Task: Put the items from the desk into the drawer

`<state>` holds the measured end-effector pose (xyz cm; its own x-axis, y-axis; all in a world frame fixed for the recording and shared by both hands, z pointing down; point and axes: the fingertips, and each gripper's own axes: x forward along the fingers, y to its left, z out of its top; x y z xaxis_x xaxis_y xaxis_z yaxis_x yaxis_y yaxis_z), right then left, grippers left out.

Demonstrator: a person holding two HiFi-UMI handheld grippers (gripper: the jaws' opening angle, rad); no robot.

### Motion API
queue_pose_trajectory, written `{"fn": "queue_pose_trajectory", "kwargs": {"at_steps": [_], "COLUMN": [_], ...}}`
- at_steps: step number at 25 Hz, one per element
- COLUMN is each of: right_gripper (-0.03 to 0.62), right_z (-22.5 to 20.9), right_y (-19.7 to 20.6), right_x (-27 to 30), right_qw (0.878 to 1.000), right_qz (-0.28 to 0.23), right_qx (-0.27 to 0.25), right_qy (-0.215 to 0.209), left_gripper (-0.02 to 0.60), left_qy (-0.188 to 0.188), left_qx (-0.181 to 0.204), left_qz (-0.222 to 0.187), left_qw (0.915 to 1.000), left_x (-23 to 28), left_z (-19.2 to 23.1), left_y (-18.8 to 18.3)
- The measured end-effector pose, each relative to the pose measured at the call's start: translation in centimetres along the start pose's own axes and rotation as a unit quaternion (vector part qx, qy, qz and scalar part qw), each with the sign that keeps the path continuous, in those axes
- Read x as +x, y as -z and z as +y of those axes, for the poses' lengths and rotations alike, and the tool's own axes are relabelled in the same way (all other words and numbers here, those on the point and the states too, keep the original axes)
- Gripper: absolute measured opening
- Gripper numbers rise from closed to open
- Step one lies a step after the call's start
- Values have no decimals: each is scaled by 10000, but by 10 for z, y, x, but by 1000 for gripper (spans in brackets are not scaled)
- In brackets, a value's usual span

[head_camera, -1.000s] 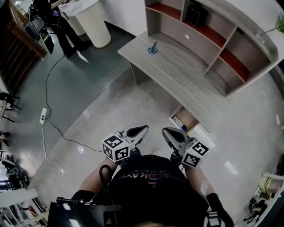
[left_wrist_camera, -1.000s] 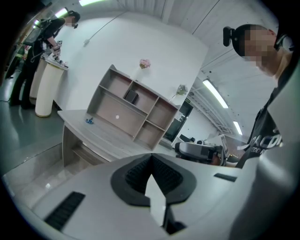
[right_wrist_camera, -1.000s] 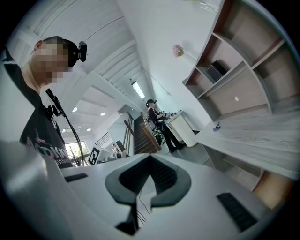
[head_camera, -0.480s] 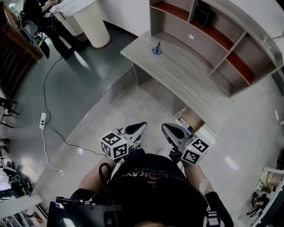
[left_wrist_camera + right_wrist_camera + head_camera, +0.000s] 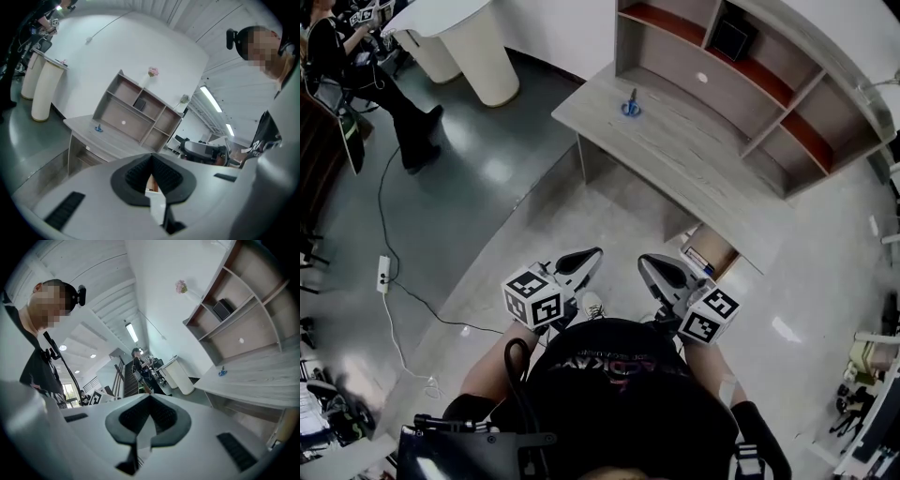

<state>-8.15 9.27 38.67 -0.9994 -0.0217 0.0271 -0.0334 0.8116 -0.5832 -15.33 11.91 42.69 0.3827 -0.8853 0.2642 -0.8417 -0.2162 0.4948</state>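
A pair of blue-handled scissors (image 5: pixel 629 105) lies on the grey wooden desk (image 5: pixel 675 159), far ahead of both grippers. The scissors also show small in the left gripper view (image 5: pixel 98 128) and in the right gripper view (image 5: pixel 222 372). Below the desk's near edge an open drawer (image 5: pixel 710 255) shows some things inside. My left gripper (image 5: pixel 581 262) and right gripper (image 5: pixel 661 272) are held side by side in front of my chest, over the floor. Both have their jaws together with nothing between them.
A shelf unit (image 5: pixel 769 94) stands on the desk's far side with a black box (image 5: pixel 731 36) in it. A white round pedestal table (image 5: pixel 478 52) and a seated person (image 5: pixel 356 66) are at the far left. A power strip (image 5: pixel 382 272) with a cable lies on the floor.
Both grippers have moved with me a little toward the desk and stayed closed. The view has swung, so the seated person at the far left shows more.
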Motion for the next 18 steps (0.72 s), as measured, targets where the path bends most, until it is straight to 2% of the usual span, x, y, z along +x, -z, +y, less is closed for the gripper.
{"fn": "queue_pose_trajectory", "kwargs": {"at_steps": [8,14,18], "right_gripper": [15,15,15], "right_z": [3,-14,-34], "right_y": [2,-12,-24], "right_x": [13,-3,-2], "right_qw": [9998,9997,9999], "right_qz": [-23,-76,16], "right_qx": [40,62,79], "right_qy": [186,229,82], "left_gripper": [11,11,11], "left_qy": [45,-52,-220], "left_qx": [-26,91,170], "left_qz": [77,107,39], "left_qw": [10000,9999,9996], "left_x": [-10,16,38], "left_z": [22,22,27], "left_y": [-5,-16,-31]}}
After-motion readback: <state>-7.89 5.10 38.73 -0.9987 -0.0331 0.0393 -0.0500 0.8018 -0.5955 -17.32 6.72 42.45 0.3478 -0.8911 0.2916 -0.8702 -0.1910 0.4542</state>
